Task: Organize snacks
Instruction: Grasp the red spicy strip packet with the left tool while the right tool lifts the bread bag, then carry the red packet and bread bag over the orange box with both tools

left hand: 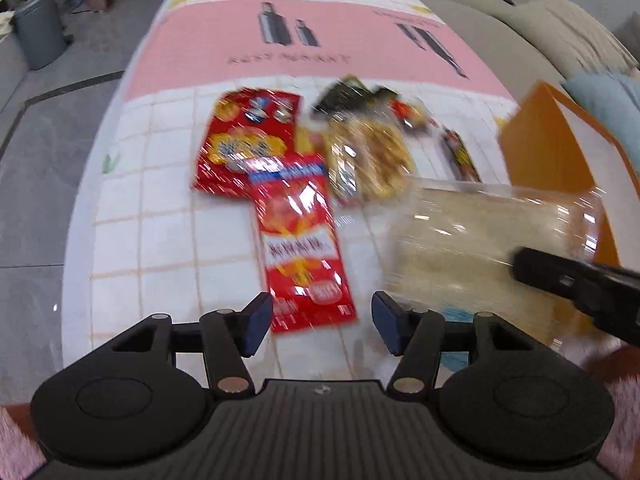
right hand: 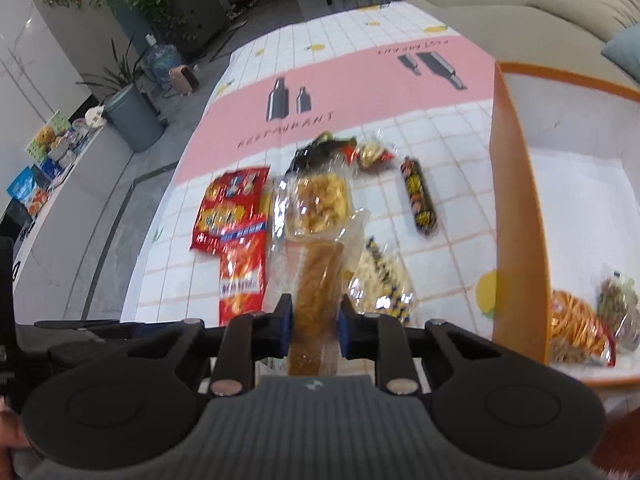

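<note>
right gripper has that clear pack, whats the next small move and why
Probably carry the clear-wrapped pastry pack rightward over the orange box wall and let go: the right gripper is shut on it, and two snacks already lie inside. The left gripper is open, holding nothing.

Ahead of your left tool, red snack packets (left hand: 276, 184) blurred, print unreadable; to its right, orange box (left hand: 560, 152) cut by frame edge.
</note>
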`<state>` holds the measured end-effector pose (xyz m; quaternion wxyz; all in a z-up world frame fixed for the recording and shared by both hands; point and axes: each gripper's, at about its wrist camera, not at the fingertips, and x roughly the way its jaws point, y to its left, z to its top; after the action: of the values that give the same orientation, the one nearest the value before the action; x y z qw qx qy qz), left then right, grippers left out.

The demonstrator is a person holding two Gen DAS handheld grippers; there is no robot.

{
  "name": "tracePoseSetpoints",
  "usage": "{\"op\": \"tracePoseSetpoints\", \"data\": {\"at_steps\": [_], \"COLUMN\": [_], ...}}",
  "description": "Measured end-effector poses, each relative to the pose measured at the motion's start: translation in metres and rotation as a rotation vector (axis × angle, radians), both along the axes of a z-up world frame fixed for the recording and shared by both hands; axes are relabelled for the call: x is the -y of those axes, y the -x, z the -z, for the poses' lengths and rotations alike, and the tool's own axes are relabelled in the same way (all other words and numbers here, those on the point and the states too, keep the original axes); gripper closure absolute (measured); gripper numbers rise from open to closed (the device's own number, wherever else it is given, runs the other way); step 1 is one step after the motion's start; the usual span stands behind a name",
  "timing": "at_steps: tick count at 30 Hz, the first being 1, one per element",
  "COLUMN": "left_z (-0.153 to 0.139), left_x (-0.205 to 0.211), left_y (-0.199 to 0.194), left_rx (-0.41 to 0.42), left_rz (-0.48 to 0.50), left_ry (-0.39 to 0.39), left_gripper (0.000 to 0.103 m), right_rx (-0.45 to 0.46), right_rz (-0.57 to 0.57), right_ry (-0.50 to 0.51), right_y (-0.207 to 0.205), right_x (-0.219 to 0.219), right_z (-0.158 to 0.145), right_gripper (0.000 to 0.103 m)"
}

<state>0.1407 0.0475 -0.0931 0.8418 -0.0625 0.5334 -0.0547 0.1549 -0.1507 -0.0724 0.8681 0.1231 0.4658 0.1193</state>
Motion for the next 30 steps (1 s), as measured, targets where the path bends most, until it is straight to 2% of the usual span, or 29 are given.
{"op": "tracePoseSetpoints", "data": {"at_steps": [3,5,12,15,22,24,26,30], "left_z": [0.009,0.019,0.043,0.047,0.053,0.052,0.051,0.048], "left_x": [-0.003,-0.002,0.006,0.007,0.021,0.020,0.019,0.012], "left_y": [-0.016,-0.026,-0.033,-0.035,-0.043,-0.042,-0.041,-0.037], "left_rx": [0.003,0.002,0.000,-0.001,0.034,0.040,0.045,0.039], "left_rz": [-0.044,-0.058,-0.062,-0.069,-0.041,-0.042,-0.041,-0.040], "left_ry": [-0.002,-0.016,-0.063,-0.061,-0.167,-0.158,-0.157,-0.121], "left_gripper": [0.036,0.036,0.035,0.028,0.019,0.027,0.041,0.048], "right_rx": [0.036,0.029,0.029,0.036,0.025,0.023,0.022,0.025], "right_rz": [0.026,0.024,-0.015,-0.025,-0.006,-0.003,-0.003,-0.002], "right_ry": [0.041,0.037,0.029,0.030,0.014,0.015,0.016,0.020], "right_y": [-0.008,-0.014,-0.021,-0.022,-0.025,-0.024,-0.024,-0.022], "right_x": [0.003,0.005,0.002,0.001,0.006,0.007,0.008,0.007], "right_z": [-0.003,-0.001,0.005,0.007,0.009,0.009,0.009,0.009], "right_gripper": [0.083,0.083,0.083,0.082,0.082,0.082,0.082,0.082]}}
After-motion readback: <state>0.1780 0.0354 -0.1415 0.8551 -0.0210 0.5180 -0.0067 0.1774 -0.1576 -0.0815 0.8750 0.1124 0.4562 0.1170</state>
